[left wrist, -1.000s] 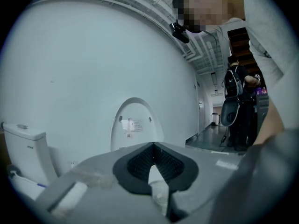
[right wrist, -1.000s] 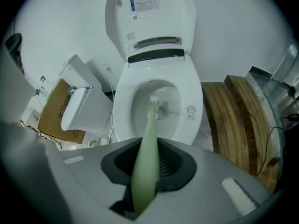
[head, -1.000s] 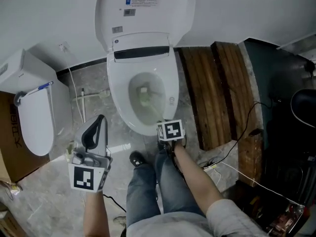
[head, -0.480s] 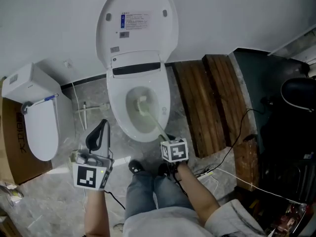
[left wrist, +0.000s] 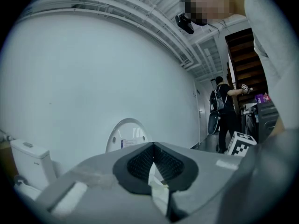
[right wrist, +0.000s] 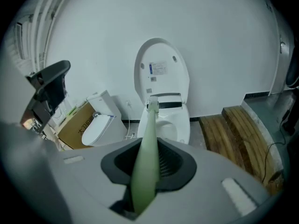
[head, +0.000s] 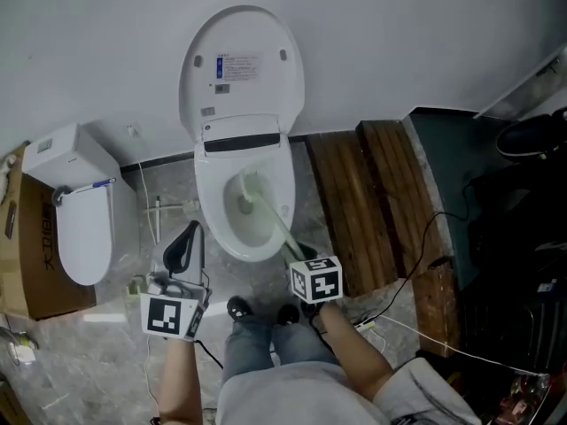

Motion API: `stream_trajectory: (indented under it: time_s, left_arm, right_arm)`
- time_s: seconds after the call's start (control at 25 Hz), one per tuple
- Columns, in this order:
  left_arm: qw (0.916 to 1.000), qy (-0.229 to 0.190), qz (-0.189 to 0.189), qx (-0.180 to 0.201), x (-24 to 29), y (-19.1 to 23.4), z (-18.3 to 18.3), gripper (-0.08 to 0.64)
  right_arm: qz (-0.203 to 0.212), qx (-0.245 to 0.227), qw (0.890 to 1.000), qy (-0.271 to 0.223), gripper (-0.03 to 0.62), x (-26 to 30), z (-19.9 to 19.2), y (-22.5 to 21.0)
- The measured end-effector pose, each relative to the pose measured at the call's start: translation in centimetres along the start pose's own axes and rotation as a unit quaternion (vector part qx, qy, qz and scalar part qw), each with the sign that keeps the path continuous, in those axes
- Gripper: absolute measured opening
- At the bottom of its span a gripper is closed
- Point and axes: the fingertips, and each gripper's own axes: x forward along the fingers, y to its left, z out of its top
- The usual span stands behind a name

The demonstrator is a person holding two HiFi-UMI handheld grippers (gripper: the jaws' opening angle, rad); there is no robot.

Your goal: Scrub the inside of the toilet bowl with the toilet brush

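The white toilet bowl (head: 209, 212) stands open by the wall, its lid (head: 241, 65) raised. My right gripper (head: 299, 255) is shut on the toilet brush's pale green handle (head: 279, 228) just off the bowl's front right rim. The brush head (head: 252, 184) is inside the bowl, near its back. In the right gripper view the handle (right wrist: 145, 153) runs out between the jaws of that gripper (right wrist: 148, 168) to the brush head (right wrist: 153, 105) over the bowl (right wrist: 181, 127). My left gripper (head: 183, 248) is shut and empty, held left of the bowl, and points at the wall (left wrist: 153, 166).
A second white toilet (head: 78, 224) and a cardboard box (head: 31, 264) stand at the left. Wooden planks (head: 372, 193) lie right of the bowl, with cables (head: 423, 255) and dark equipment (head: 523, 237) beyond. My legs and shoes (head: 266, 326) are just before the bowl. Another person (left wrist: 228, 111) stands far off.
The head view has pulled back, so the toilet looks smaller. The brush head has shifted from the middle of the bowl toward its back. The left gripper has stayed shut beside the bowl.
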Motion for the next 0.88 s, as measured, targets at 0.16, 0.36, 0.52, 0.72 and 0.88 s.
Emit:
stream_trajectory:
  time_s: [0.16, 0.36, 0.52, 0.72, 0.88]
  left_arm:
    - [1.0000, -0.001, 0.006, -0.005, -1.1, -1.6, 1.1, 0.000]
    - [0.9998, -0.009, 0.014, -0.004, -2.1, -3.3, 2.9, 0.000]
    - [0.9995, -0.026, 0.016, -0.003, -2.9, -4.2, 4.3, 0.000]
    - [0.9990, -0.028, 0.034, 0.002, -3.8, -5.2, 5.8, 0.000]
    - [0.9983, -0.038, 0.044, 0.005, -4.5, -6.0, 7.2, 0.000]
  right_arm:
    - [0.012, -0.016, 0.999, -0.035, 0.078, -2.9, 1.7, 0.8]
    - [0.017, -0.041, 0.996, -0.079, 0.078, -6.6, 4.0, 1.2]
    - [0.016, -0.061, 0.991, -0.117, 0.078, -9.2, 5.6, 1.6]
    - [0.017, -0.076, 0.984, -0.158, 0.078, -12.2, 7.0, 2.0]
    - [0.017, -0.092, 0.977, -0.189, 0.078, -14.5, 8.1, 2.4]
